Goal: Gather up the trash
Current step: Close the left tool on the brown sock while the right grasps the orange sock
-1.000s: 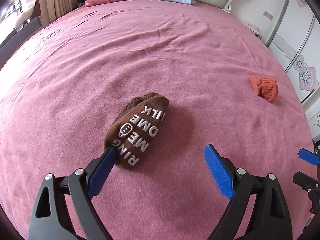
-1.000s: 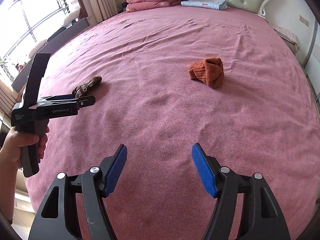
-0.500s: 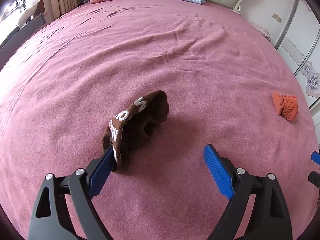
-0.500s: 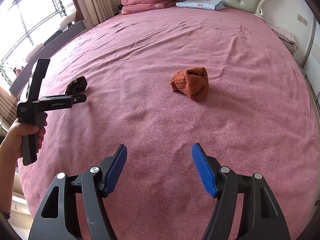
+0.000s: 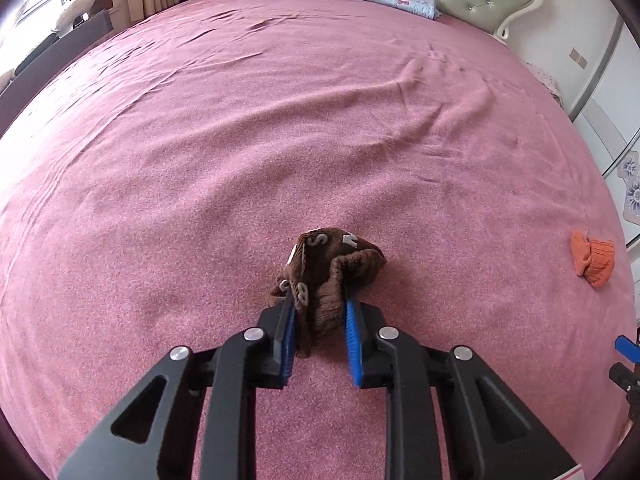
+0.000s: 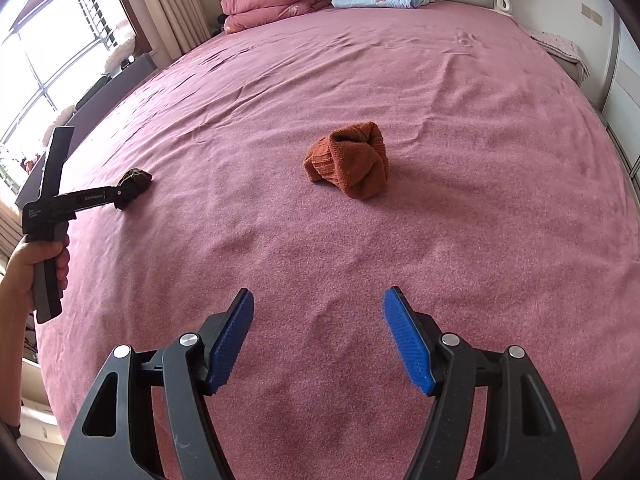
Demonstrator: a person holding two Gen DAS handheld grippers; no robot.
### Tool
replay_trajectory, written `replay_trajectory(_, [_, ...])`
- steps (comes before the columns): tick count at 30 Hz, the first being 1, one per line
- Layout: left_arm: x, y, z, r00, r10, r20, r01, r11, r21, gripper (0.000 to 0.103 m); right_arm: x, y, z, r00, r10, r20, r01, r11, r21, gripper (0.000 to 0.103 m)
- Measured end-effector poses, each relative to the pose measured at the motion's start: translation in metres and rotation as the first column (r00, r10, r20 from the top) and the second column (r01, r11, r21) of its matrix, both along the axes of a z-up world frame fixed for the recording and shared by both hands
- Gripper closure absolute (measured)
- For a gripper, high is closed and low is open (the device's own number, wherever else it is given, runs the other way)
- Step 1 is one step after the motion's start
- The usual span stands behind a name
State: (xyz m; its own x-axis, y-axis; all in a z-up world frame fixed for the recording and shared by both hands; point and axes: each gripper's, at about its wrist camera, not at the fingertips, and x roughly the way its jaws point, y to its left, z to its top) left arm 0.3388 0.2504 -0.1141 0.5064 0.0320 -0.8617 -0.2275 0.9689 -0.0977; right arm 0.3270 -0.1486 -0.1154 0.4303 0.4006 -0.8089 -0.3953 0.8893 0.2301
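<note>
Socks on a pink bed (image 5: 280, 128): low in the centre of the left wrist view, our left hand-held gripper (image 5: 320, 316) is closing its blue pads on the crumpled brown sock (image 5: 332, 268), pinched between them, while our right hand-held gripper (image 6: 318, 340) hangs open and empty at the bottom of its view, the orange sock (image 6: 352, 164) lying untouched mid-frame. We judge the collecting barely begun, one item gripped, the other left, nothing yet put away. White letters on the brown sock are too crumpled to read.
</note>
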Motion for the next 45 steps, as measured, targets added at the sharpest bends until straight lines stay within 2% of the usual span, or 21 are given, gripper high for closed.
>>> replay_trajectory(5, [-0.005, -0.026, 0.007, 0.997, -0.067, 0.044, 0.07, 0.995, -0.065, 0.085, 0.02, -0.003, -0.003, 1.0, -0.029, -0.004, 0.029, 1.0, 0.012, 0.037])
replay_trajectory(11, [-0.001, -0.075, 0.008, 0.986, -0.141, 0.09, 0.154, 0.975, -0.161, 0.085, 0.048, -0.005, 0.0, 0.998, -0.054, 0.016, 0.054, 0.999, 0.0, 0.037])
replay_trajectory(19, [0.016, -0.13, 0.003, 0.975, -0.205, 0.091, 0.219, 0.958, -0.187, 0.085, 0.082, 0.005, -0.007, 0.999, -0.033, 0.025, 0.033, 0.999, -0.023, 0.039])
replay_trajectory(24, [0.024, -0.146, 0.002, 0.973, -0.217, 0.078, 0.228, 0.955, -0.189, 0.085, 0.1, 0.014, -0.009, 1.0, -0.007, 0.022, 0.008, 0.999, -0.031, 0.04])
replay_trajectory(25, [0.025, -0.147, 0.002, 0.973, -0.216, 0.077, 0.227, 0.955, -0.19, 0.085, 0.103, 0.017, -0.01, 1.0, 0.001, 0.016, 0.0, 0.999, -0.035, 0.041])
replay_trajectory(27, [0.025, -0.151, 0.003, 0.973, -0.217, 0.076, 0.228, 0.954, -0.194, 0.085, 0.106, 0.021, -0.012, 1.0, 0.022, 0.0, -0.022, 0.999, -0.029, 0.053])
replay_trajectory(28, [0.024, -0.154, 0.004, 0.973, -0.219, 0.077, 0.23, 0.954, -0.194, 0.085, 0.106, 0.023, -0.013, 0.999, 0.035, -0.002, -0.035, 0.999, -0.023, 0.065])
replay_trajectory(31, [0.018, -0.161, 0.007, 0.969, -0.236, 0.079, 0.246, 0.952, -0.182, 0.085, 0.095, 0.025, -0.01, 0.998, 0.054, 0.009, -0.054, 0.998, -0.031, 0.076])
replay_trajectory(39, [-0.015, -0.191, 0.007, 0.957, -0.285, 0.059, 0.291, 0.939, -0.184, 0.085, 0.039, 0.0, 0.002, 0.997, 0.071, 0.019, -0.07, 0.997, -0.014, 0.078])
replay_trajectory(45, [-0.056, -0.225, 0.01, 0.941, -0.334, 0.056, 0.338, 0.921, -0.193, 0.085, -0.007, -0.032, 0.004, 0.998, 0.068, 0.014, -0.067, 0.998, -0.019, 0.078])
